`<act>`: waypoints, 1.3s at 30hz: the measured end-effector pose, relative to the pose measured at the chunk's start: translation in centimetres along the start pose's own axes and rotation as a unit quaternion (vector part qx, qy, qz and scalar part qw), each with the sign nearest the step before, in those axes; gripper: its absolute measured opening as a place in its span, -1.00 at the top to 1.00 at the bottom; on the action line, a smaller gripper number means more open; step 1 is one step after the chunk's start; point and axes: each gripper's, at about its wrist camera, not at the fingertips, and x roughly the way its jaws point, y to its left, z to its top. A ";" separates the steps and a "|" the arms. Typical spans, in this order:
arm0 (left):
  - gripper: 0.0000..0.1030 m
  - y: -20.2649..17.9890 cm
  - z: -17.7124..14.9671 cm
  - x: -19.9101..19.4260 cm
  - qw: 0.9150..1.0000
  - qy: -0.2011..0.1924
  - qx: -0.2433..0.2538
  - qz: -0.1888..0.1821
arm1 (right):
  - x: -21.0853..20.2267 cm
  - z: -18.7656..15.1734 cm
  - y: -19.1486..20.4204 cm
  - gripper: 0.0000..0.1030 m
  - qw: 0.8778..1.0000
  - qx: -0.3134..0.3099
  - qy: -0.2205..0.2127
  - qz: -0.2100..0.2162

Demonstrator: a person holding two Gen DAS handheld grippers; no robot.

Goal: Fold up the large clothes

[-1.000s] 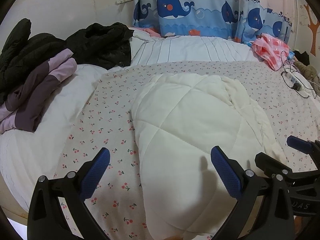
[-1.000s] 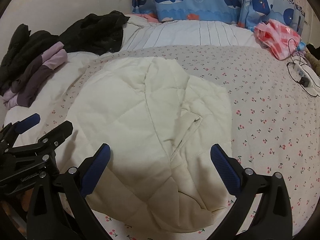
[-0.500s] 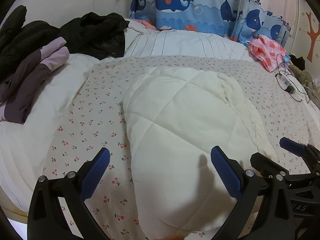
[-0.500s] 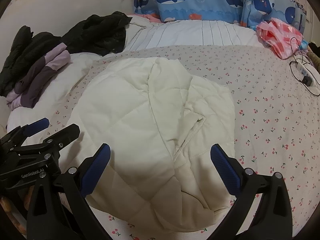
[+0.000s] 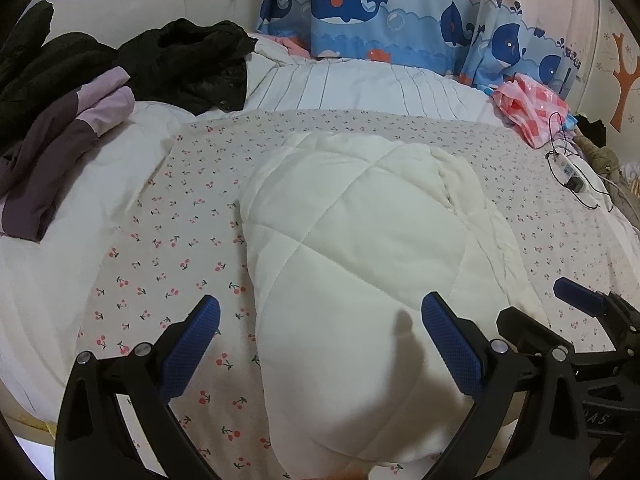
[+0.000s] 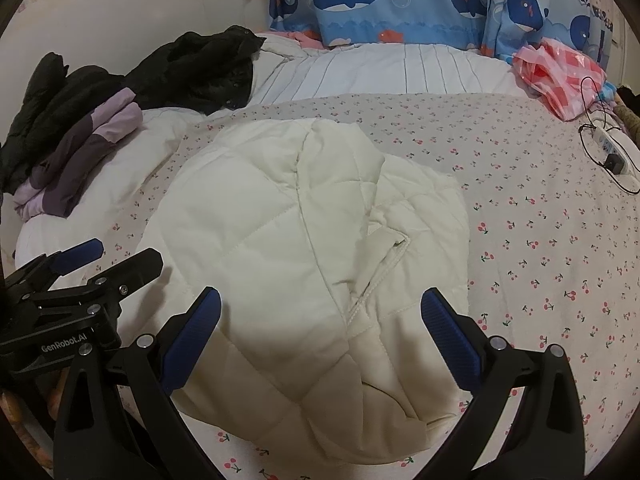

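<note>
— Both grippers, left gripper (image 5: 320,344) and right gripper (image 6: 320,340), hover released; I see the cream quilted jacket (image 6: 304,272) on the bed (image 6: 540,216), under and ahead of my jaws.

— Step?

— Mid-fold, I judge. Next: grasp the near hem, carry it away.

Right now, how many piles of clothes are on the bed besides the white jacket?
3: a black coat at the far left, a purple garment nearer on the left, pink clothes far right. More may be hidden.
</note>
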 end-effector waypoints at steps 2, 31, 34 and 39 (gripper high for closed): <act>-0.87 -0.1 0.0 -0.1 1.000 -0.003 0.002 0.004 | 0.0 0.0 0.0 -0.88 1.000 0.000 0.000 0.000; -0.87 -0.6 -0.3 -1.1 0.999 -0.043 0.019 0.018 | 0.2 -0.5 1.2 -0.88 0.999 -0.037 -0.004 -0.016; -0.87 -1.0 -0.4 -1.3 0.998 -0.051 0.028 0.032 | 0.4 -0.4 1.2 -0.88 0.999 -0.040 -0.002 -0.023; -0.87 -1.4 -0.2 -1.6 0.997 -0.056 0.041 0.040 | 0.8 -0.3 0.8 -0.88 0.999 -0.033 0.007 -0.022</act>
